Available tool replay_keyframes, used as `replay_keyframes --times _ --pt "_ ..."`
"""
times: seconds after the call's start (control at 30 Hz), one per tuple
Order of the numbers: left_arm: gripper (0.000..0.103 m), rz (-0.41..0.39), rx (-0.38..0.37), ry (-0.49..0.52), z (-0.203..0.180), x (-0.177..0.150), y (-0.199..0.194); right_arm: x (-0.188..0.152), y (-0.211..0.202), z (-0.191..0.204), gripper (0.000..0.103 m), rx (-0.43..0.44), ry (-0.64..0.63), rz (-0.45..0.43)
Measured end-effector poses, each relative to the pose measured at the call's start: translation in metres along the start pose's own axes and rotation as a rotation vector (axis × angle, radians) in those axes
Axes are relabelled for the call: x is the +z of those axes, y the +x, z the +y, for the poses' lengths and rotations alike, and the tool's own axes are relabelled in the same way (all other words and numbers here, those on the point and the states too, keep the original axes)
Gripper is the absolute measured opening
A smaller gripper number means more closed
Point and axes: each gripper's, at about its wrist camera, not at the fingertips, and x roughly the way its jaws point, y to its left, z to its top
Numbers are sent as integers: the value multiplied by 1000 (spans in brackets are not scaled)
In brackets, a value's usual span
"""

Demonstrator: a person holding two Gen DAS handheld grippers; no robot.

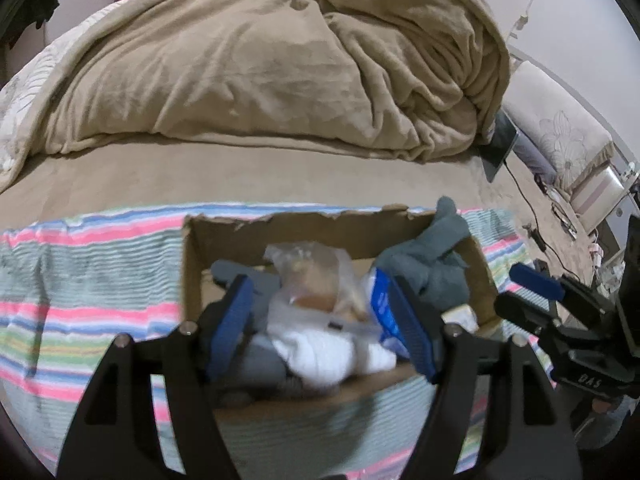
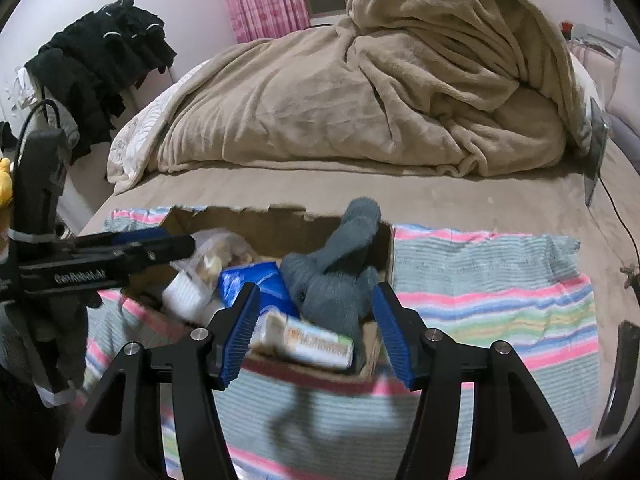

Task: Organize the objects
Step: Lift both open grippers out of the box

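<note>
An open cardboard box (image 1: pixel 192 264) (image 2: pixel 382 248) sits on a striped towel (image 1: pixel 80 280) (image 2: pixel 500 288) on the bed. It holds a clear plastic bag (image 1: pixel 316 272) (image 2: pixel 216 252), a white item (image 1: pixel 328 348) (image 2: pixel 184 292), a blue packet (image 1: pixel 380 300) (image 2: pixel 260 280), a grey cloth (image 1: pixel 436 252) (image 2: pixel 340 276) draped over the right wall, and a light printed packet (image 2: pixel 308 340). My left gripper (image 1: pixel 324 328) is open above the box, its jaws either side of the bag and white item. My right gripper (image 2: pixel 316 332) is open over the box's near right corner.
A heaped beige blanket (image 1: pixel 280 64) (image 2: pixel 380 80) fills the far bed. A dark tablet (image 1: pixel 500 144) (image 2: pixel 596 148) with a cable leans at its right. Dark clothes (image 2: pixel 100 56) hang at the left. Pillows (image 1: pixel 560 128) lie far right.
</note>
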Motion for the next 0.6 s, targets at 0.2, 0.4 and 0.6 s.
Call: replay_keyframes --times 0.2,0.4,0.6 --pt "82 -27 12 -16 3 -17 -29 -17 -17 10 62 5 -1 10" --pt "82 -37 41 -19 4 -38 -52 -31 -29 24 67 15 -9 20" --pt "82 -52 74 -24 6 -59 -70 -42 -36 36 67 24 -19 32"
